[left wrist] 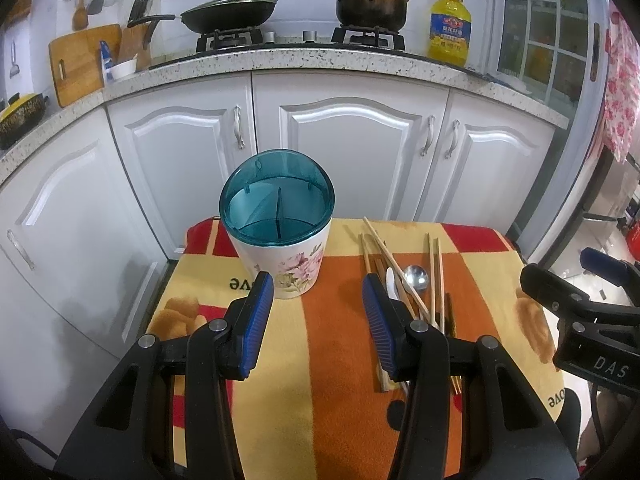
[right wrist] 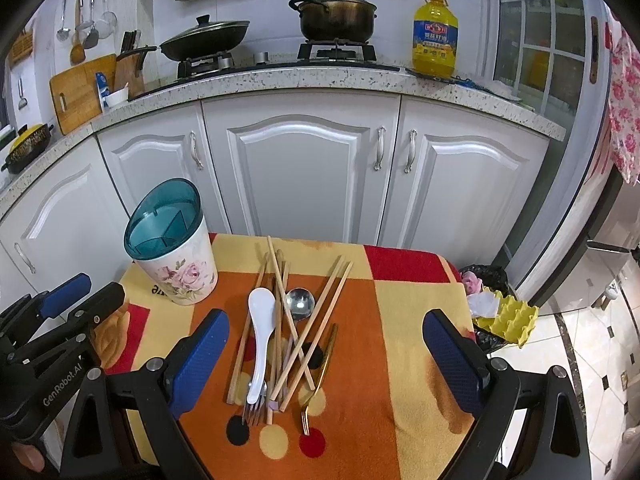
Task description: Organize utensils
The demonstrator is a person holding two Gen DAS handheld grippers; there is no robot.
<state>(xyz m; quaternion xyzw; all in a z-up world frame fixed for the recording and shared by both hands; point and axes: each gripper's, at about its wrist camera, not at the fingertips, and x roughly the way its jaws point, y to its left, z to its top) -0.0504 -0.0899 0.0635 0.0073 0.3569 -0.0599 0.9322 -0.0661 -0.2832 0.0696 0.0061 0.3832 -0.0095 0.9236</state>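
A white floral utensil holder point(left wrist: 280, 264) with a teal divided insert stands at the far left of the cloth-covered table point(left wrist: 332, 360); it also shows in the right wrist view point(right wrist: 176, 268). A pile of utensils lies right of it: wooden chopsticks point(right wrist: 316, 320), a white ceramic spoon point(right wrist: 260, 332), a metal spoon point(right wrist: 299, 303), a silver fork point(right wrist: 254, 404) and a gold fork point(right wrist: 318, 384). My left gripper point(left wrist: 318, 300) is open and empty, just in front of the holder. My right gripper point(right wrist: 326, 344) is open and empty, above the pile.
White kitchen cabinets point(right wrist: 300, 176) stand behind the table, with a counter holding a wok point(right wrist: 204, 38), a pot point(right wrist: 336, 16) and an oil bottle point(right wrist: 435, 36). A yellow egg carton point(right wrist: 512, 316) and a black bag lie on the floor at right.
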